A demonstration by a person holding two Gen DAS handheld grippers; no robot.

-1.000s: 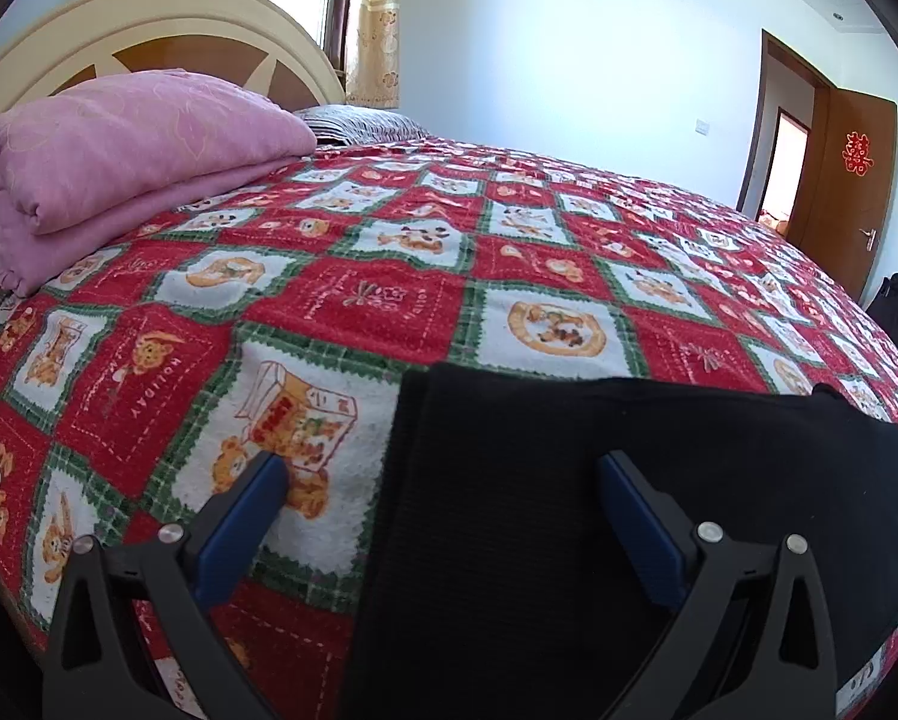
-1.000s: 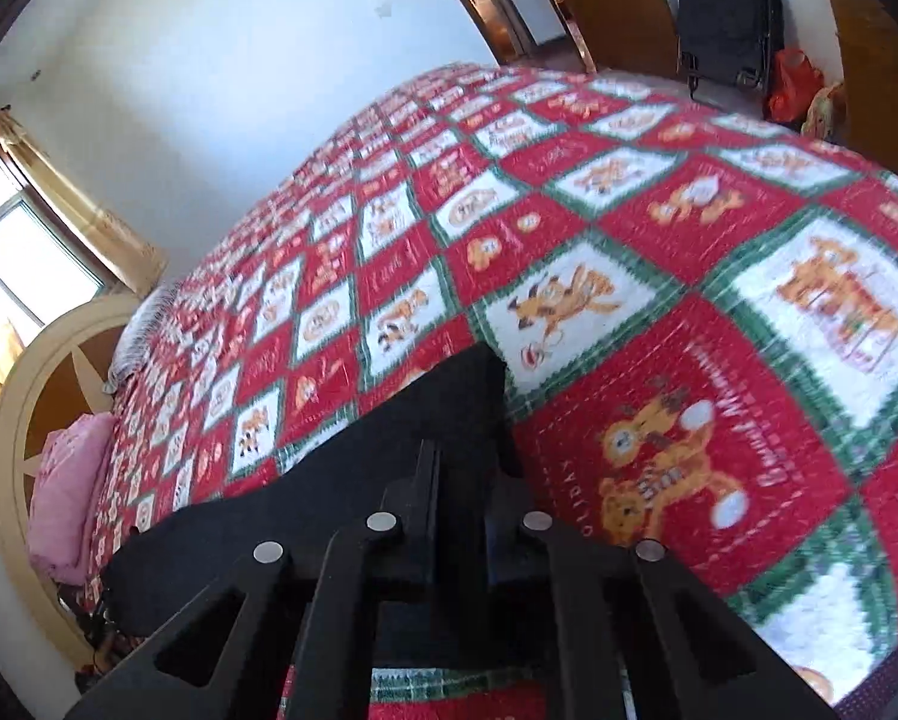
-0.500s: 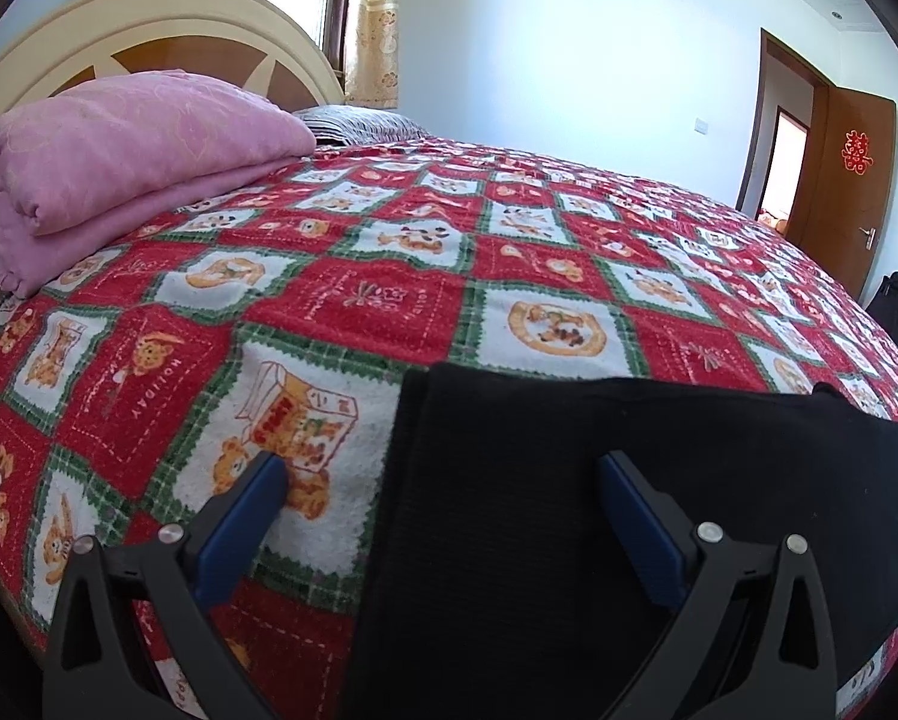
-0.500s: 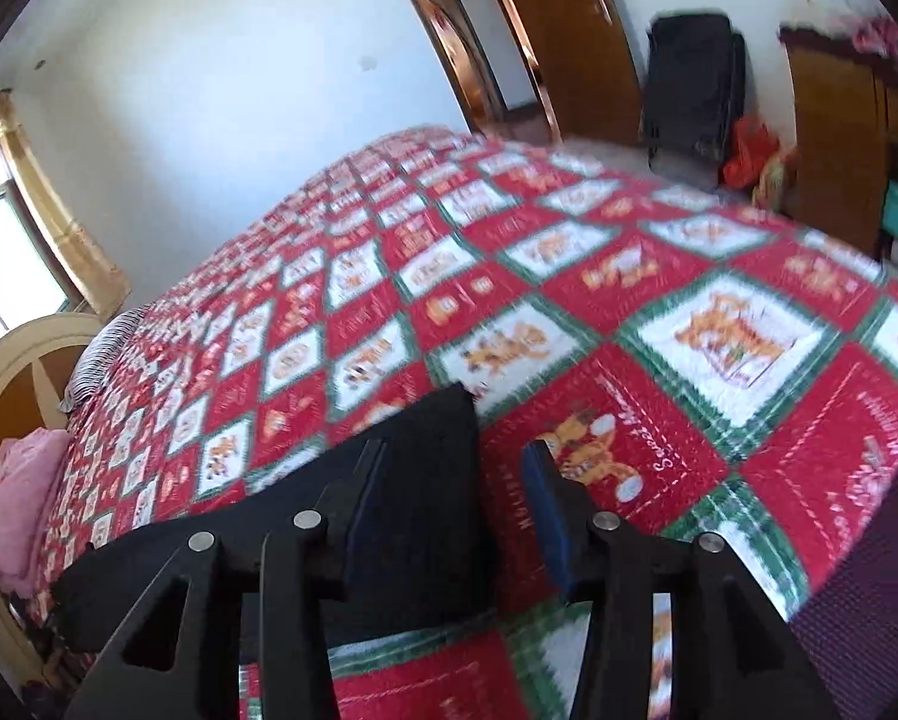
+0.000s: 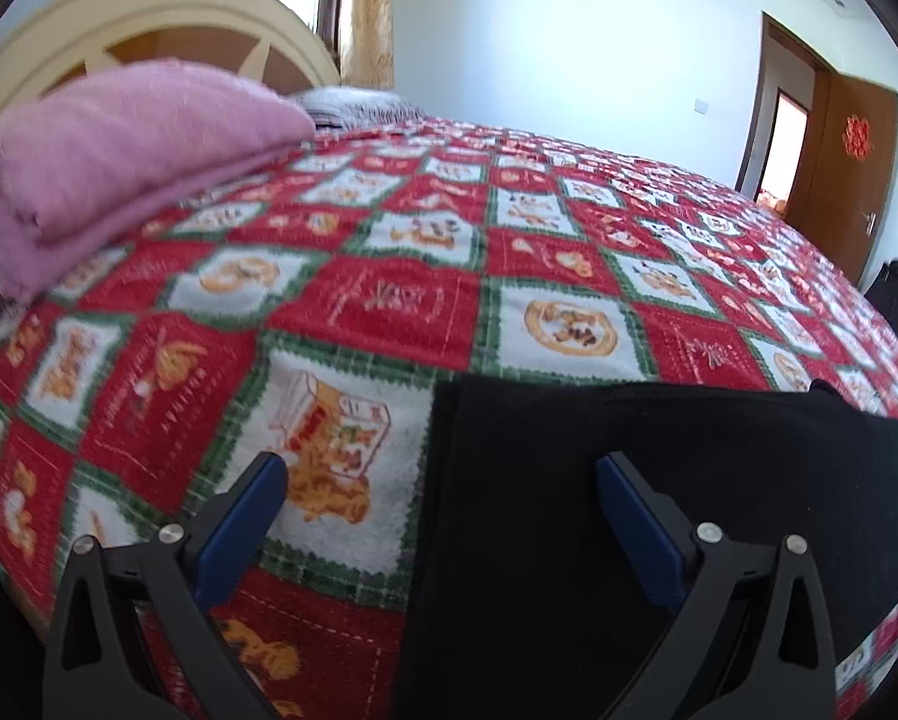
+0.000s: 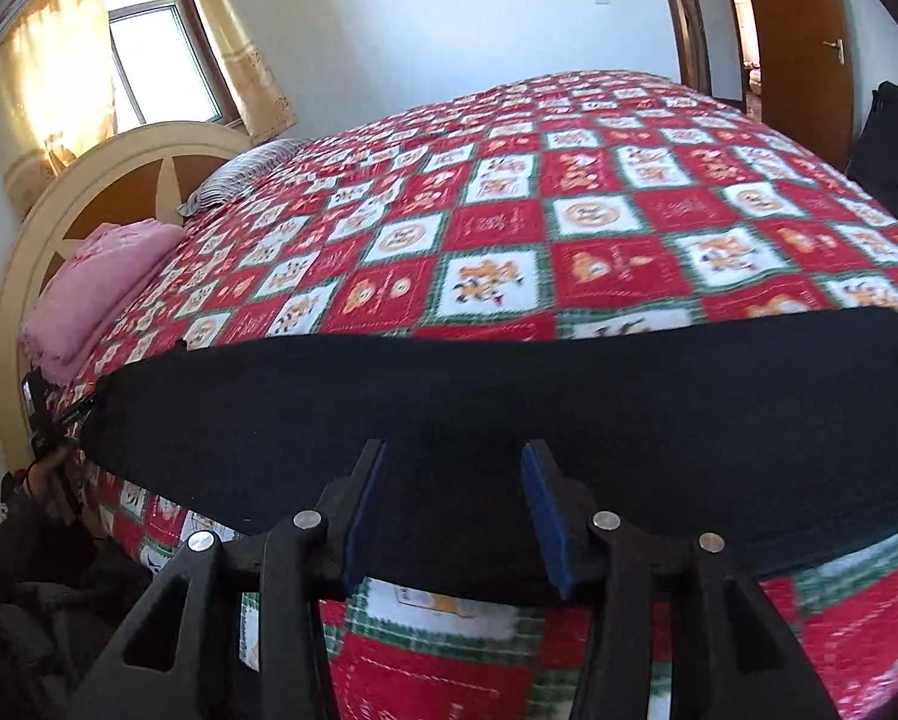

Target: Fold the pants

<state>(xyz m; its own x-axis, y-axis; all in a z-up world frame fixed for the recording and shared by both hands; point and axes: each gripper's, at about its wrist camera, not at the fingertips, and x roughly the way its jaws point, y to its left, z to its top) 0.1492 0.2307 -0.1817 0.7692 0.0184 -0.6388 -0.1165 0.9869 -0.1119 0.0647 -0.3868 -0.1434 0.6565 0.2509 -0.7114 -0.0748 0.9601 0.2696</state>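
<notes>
Left wrist view: left gripper spread wide, empty, angled down over the left end of the black pants on the bedspread.

Right wrist view: pants long axis runs left-right; right gripper half spread, empty, jaws just opened, above mid near edge.

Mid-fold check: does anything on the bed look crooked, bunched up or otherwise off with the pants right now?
Nothing stands out. The black pants lie flat in one long band along the near edge of the quilt, edges fairly straight, no bunching visible. Both the left gripper and the right gripper stand open above the fabric, gripping nothing.
</notes>
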